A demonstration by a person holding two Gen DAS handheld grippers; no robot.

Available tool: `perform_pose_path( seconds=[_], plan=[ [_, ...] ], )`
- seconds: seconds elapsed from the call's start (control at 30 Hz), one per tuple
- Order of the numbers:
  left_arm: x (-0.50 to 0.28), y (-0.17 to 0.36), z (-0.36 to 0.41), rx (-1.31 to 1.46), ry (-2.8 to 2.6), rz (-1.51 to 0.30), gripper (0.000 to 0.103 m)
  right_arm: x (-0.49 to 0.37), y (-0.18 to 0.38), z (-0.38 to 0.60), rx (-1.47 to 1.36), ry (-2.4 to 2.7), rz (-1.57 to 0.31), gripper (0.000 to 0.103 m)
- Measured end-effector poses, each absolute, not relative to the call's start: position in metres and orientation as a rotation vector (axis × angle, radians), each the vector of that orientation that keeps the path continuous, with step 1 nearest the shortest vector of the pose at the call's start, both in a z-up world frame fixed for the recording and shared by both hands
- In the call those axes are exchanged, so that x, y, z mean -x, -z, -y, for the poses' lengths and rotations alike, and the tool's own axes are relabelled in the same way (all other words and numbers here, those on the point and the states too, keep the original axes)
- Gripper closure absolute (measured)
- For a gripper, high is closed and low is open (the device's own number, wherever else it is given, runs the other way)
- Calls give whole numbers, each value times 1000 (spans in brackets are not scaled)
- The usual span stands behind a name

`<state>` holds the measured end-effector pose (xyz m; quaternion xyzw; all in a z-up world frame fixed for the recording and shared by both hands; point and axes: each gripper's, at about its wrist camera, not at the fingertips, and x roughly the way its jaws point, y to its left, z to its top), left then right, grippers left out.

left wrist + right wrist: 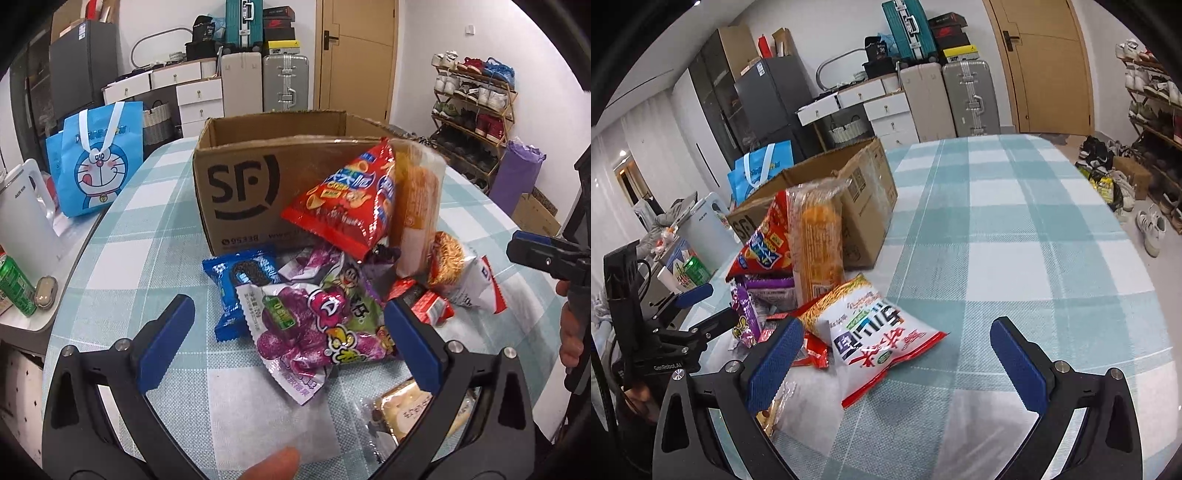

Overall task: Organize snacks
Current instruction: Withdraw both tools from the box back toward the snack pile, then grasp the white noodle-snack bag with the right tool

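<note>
A pile of snack packets lies on the checked tablecloth in front of an open cardboard box (258, 162) (864, 192). A red chip bag (343, 206) (764, 243) and a tall orange packet (417, 206) (816, 236) lean on the box. A purple candy bag (314, 325) and a blue cookie pack (240, 284) lie nearest my left gripper (288, 332), which is open just above them. A white and red noodle packet (871, 332) (472, 284) lies left of my open right gripper (897, 354), which holds nothing.
A wrapped pastry (410, 410) lies near the table's front. A blue cartoon bag (96, 162), a white appliance (22, 221) and a green can (14, 284) stand on a side counter at left. A shoe rack (472, 107) stands right of the table.
</note>
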<state>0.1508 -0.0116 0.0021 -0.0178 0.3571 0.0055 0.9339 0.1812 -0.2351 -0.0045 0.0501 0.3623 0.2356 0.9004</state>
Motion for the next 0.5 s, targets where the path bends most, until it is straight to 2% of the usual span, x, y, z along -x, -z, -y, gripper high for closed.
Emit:
perform_pose_path(
  seconds=[0.5],
  plan=[
    [-163,19,-5,150,64,-785,1,-183,23,203,-49,-566,-786,1]
  ],
)
